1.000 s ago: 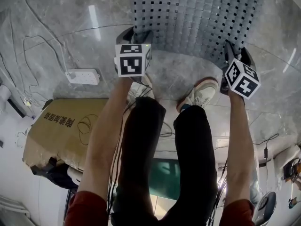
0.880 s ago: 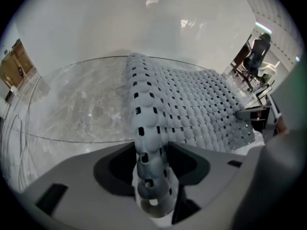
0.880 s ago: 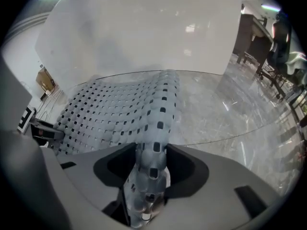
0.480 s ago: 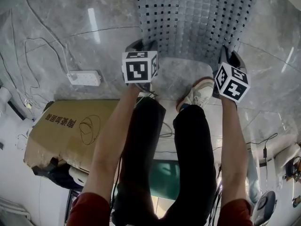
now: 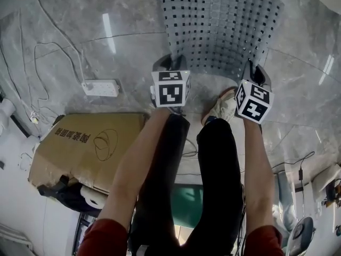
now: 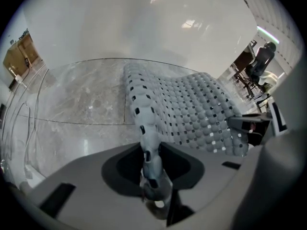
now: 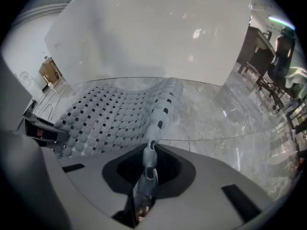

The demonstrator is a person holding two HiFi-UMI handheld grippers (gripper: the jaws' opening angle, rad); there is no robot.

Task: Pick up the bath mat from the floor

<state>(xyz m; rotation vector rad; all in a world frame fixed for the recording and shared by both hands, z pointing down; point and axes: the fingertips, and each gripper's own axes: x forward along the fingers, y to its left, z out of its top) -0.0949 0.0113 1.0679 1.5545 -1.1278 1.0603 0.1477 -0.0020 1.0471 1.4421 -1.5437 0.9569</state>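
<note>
The grey bath mat (image 5: pixel 218 25), bumpy and full of square holes, lies on the marble floor ahead of my feet, its near edge raised. My left gripper (image 5: pixel 169 64) pinches the mat's near left corner, and my right gripper (image 5: pixel 257 72) pinches the near right corner. In the left gripper view the mat's edge (image 6: pixel 144 119) runs up out of the left gripper (image 6: pixel 152 169). In the right gripper view the mat's edge (image 7: pixel 160 114) rises from the right gripper (image 7: pixel 145 176). Both pairs of jaws are still closing, with their pads pressed on the mat.
A white power strip (image 5: pixel 100 87) with loose cables (image 5: pixel 37 52) lies on the floor at the left. A flattened cardboard box (image 5: pixel 90 148) sits near my left leg. My shoe (image 5: pixel 224 105) stands just behind the mat. An office chair (image 6: pixel 261 61) is far right.
Both grippers have drawn back toward my legs and closer together. Their jaws have closed on the mat's near edge, which now lifts and curves off the floor.
</note>
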